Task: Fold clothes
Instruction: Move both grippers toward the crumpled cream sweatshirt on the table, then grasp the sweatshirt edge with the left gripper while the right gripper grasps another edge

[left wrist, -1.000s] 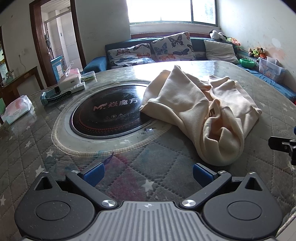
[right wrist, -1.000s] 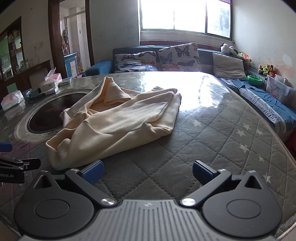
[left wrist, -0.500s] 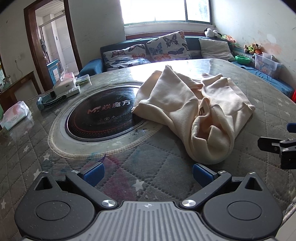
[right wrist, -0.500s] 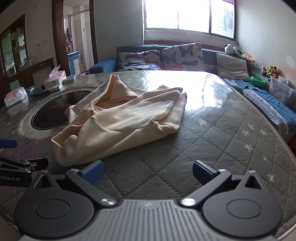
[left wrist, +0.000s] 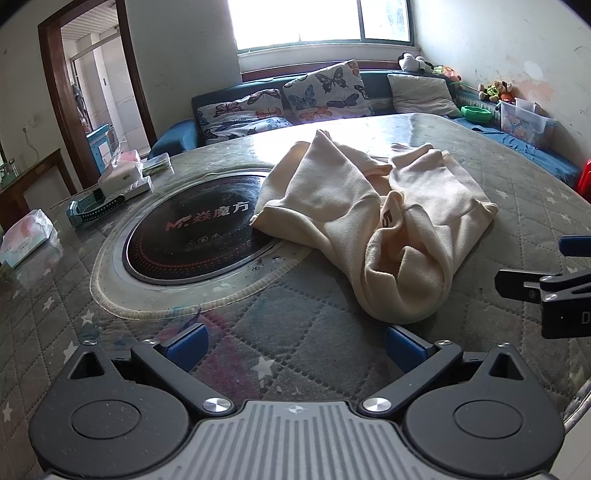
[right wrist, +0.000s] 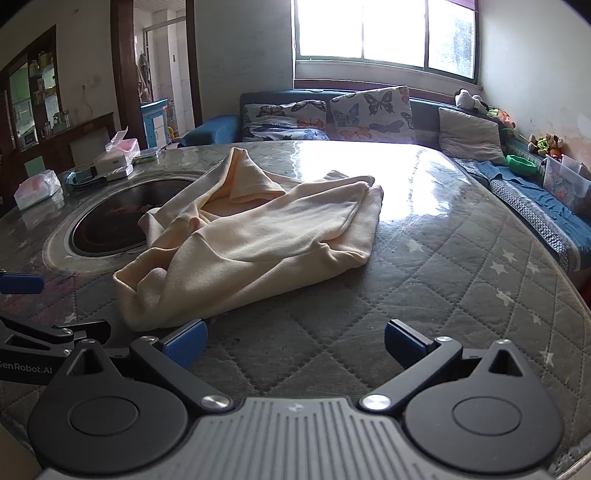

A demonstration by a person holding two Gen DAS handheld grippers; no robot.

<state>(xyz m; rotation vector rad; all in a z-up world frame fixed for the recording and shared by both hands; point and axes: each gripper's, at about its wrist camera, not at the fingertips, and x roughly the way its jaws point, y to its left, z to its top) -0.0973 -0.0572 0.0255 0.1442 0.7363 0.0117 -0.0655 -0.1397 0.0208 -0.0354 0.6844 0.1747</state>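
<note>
A cream garment (left wrist: 373, 206) lay crumpled on the round desk (left wrist: 306, 332), which was covered with a grey quilted, star-patterned cloth under a clear sheet. One edge of the garment draped over the rim of the black cooktop (left wrist: 192, 236) set into the middle of the desk; the rest spread toward the window side, and its rounded near end bulged toward both cameras. A small dark print showed on a fold near the middle, too small to read.

The left tongs (left wrist: 293, 341) stood wide apart, holding nothing, low over the quilted cloth. The garment's near end lay just ahead of the right blue pad (left wrist: 404, 347), close to it but apparently not touching. The right tongs (right wrist: 293, 341) were likewise spread wide and empty, with the garment's near corner just beyond the left blue pad (right wrist: 186, 341); from this angle contact could not be settled. Each tool showed at the edge of the other's view, and the two sat near one another on either side of that near end.

On the far left of the desk sat a tissue pack (left wrist: 26, 236), a white box (left wrist: 123, 177) and a blue-and-black device (left wrist: 94, 210). Behind the desk a blue sofa (right wrist: 218, 127) carried butterfly cushions (right wrist: 371, 109) under a bright window (right wrist: 380, 31).
</note>
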